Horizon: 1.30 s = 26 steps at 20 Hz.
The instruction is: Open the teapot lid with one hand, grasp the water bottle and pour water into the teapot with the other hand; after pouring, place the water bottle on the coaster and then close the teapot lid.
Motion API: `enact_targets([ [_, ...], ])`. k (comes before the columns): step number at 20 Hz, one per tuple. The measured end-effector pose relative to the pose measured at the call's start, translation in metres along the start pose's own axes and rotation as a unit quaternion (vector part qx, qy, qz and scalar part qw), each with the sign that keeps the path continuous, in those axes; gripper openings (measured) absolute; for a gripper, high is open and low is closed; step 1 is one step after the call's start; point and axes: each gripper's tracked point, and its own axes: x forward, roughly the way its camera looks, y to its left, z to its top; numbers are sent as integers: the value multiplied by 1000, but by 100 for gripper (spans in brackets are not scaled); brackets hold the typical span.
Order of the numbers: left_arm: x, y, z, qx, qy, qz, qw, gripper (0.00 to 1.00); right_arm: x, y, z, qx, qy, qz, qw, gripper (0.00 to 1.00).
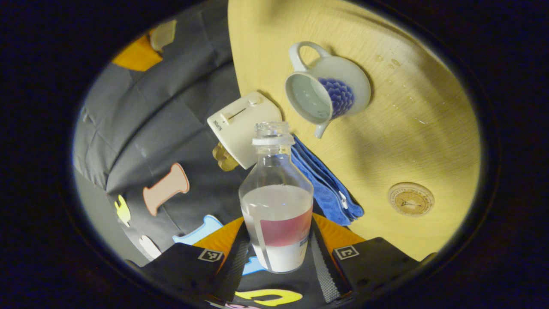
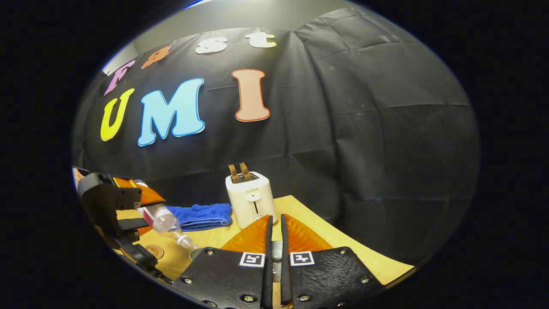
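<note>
The clear, uncapped water bottle (image 1: pixel 276 206) with a red label is partly full, and my left gripper (image 1: pixel 276 251) is shut on its lower body. Its neck points toward the white teapot (image 1: pixel 343 83) with a blue pattern, which stands lidless on the table. In the right gripper view the bottle (image 2: pixel 165 221) tilts down from the left gripper (image 2: pixel 128 210), its mouth just above the teapot's rim (image 2: pixel 195 254). I see no stream. My right gripper (image 2: pixel 274 242) is closed on a small white piece, seemingly the teapot lid (image 2: pixel 276 255), mostly hidden. The round coaster (image 1: pixel 411 198) lies bare.
A white toaster (image 2: pixel 251 199) with two slices of toast stands at the back of the wooden table (image 1: pixel 407 128), with a folded blue cloth (image 2: pixel 199 216) beside it. A few water drops (image 1: pixel 394 63) lie beyond the teapot. The black wall hangs behind.
</note>
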Motion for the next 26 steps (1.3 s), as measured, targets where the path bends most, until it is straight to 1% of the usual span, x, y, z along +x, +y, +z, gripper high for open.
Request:
enact_targets([
  [2,-4,-12,-14,-63,0,-8,998,86,1,2,-2,0,3,3,1000,7],
  [4,-6,-26,-29,-118,7,-18,993,86,2,4,-4,-1,6,5,1000,7],
  [6,-8,-39,-39,-168,10,-25,985,86,4,6,-8,-6,12,9,1000,7],
  [8,-10,-45,-45,-222,8,-23,975,85,5,12,-11,-3,18,21,1000,7],
  [10,-9,-52,-49,-293,4,-23,956,86,7,17,-14,-5,22,28,999,7],
  [11,-7,-57,-55,-332,3,-23,943,86,8,18,-15,-7,23,30,999,7],
  [12,-4,-62,-58,-372,4,-24,928,86,9,19,-17,-9,26,32,999,7],
  [14,6,-73,-59,-443,7,-22,896,86,9,21,-20,-12,31,33,999,7],
  [15,8,-78,-61,-480,8,-18,877,86,9,22,-21,-13,33,35,999,7],
  [16,10,-78,-61,-514,6,-6,858,86,9,22,-22,-14,34,35,999,7],
  [17,13,-84,-58,-544,5,-8,839,86,10,24,-22,-15,35,37,999,7],
  [18,20,-89,-56,-583,5,-7,812,87,10,25,-23,-14,35,41,998,7],
  [19,25,-91,-53,-614,5,-6,790,87,9,27,-23,-13,36,45,998,7],
  [20,32,-93,-47,-645,-1,-6,764,86,9,29,-24,-13,37,48,998,7],
  [21,29,-95,-42,-674,-2,1,739,86,10,30,-24,-16,38,48,998,7],
  [22,32,-97,-34,-701,-5,-2,713,86,10,29,-24,-20,38,47,998,7],
  [23,34,-97,-30,-729,-10,4,684,86,10,29,-24,-20,38,47,998,7],
  [25,34,-97,-16,-776,-21,1,631,85,10,31,-25,-14,40,53,998,7],
  [26,35,-97,-12,-794,-24,4,607,85,9,32,-25,-11,41,56,998,7],
])
